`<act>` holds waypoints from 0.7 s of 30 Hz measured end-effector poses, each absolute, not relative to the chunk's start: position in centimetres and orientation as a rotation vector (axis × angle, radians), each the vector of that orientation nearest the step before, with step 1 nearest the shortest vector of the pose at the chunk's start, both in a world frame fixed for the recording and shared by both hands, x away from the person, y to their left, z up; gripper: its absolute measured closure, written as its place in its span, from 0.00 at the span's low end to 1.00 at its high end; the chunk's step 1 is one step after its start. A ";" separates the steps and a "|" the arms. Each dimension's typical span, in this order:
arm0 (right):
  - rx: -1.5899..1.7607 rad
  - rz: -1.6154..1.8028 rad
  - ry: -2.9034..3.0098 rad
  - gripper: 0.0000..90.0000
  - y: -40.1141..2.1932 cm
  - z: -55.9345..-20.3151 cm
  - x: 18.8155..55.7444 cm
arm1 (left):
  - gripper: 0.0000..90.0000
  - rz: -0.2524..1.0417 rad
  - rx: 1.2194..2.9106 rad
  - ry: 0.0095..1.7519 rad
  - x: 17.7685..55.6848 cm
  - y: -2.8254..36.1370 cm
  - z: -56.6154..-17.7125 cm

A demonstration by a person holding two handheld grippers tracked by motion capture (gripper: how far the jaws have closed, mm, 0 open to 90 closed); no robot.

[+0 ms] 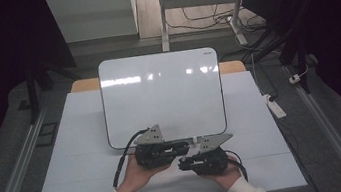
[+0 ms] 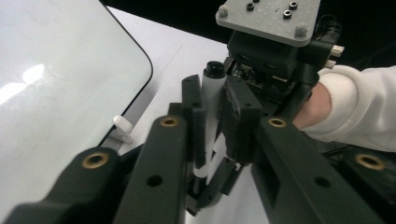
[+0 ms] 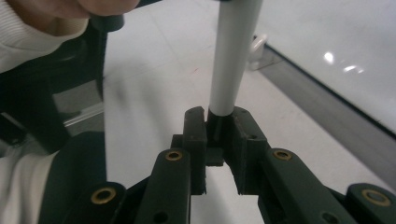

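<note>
At the near edge of the white table (image 1: 69, 181), just in front of the propped whiteboard (image 1: 158, 92), we hold both grippers together on one marker (image 2: 211, 116). Our left gripper (image 2: 212, 128) has its jaws narrow, pressed on the marker's white barrel. Our right gripper (image 3: 218, 128) is clamped narrow on the marker's dark end, with the barrel rising out of its jaws. From above, the left gripper (image 1: 182, 148) and right gripper (image 1: 184, 164) meet tip to tip. A small white clip (image 2: 122, 126) sits at the board's lower corner.
</note>
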State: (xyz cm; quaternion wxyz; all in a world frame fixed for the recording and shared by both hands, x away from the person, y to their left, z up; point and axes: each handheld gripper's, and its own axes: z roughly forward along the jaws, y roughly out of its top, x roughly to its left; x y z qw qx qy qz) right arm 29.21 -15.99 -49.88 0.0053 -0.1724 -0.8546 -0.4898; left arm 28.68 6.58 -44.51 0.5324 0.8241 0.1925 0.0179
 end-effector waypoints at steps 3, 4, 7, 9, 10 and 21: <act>-0.549 -1.513 -2.663 0.85 -16.2 -49.8 29.4 | 0.90 0.057 1.951 0.479 28.7 6.5 -44.6; -0.560 -1.516 -2.655 0.85 -16.3 -49.8 29.5 | 0.90 0.063 1.942 0.488 28.7 6.5 -44.5; -0.630 -1.583 -2.678 0.78 -16.8 -49.5 29.0 | 0.90 0.096 1.906 0.539 28.7 6.6 -44.4; -0.738 -1.678 -2.708 0.71 -17.2 -49.2 28.3 | 0.90 0.105 1.883 0.576 28.9 6.7 -44.4; -0.807 -1.727 -2.732 0.69 -17.3 -49.0 27.8 | 0.90 0.110 1.874 0.595 29.0 6.8 -44.4; -1.344 -1.887 -3.001 0.64 -15.0 -48.7 23.4 | 0.90 0.179 1.826 0.695 29.3 5.3 -45.1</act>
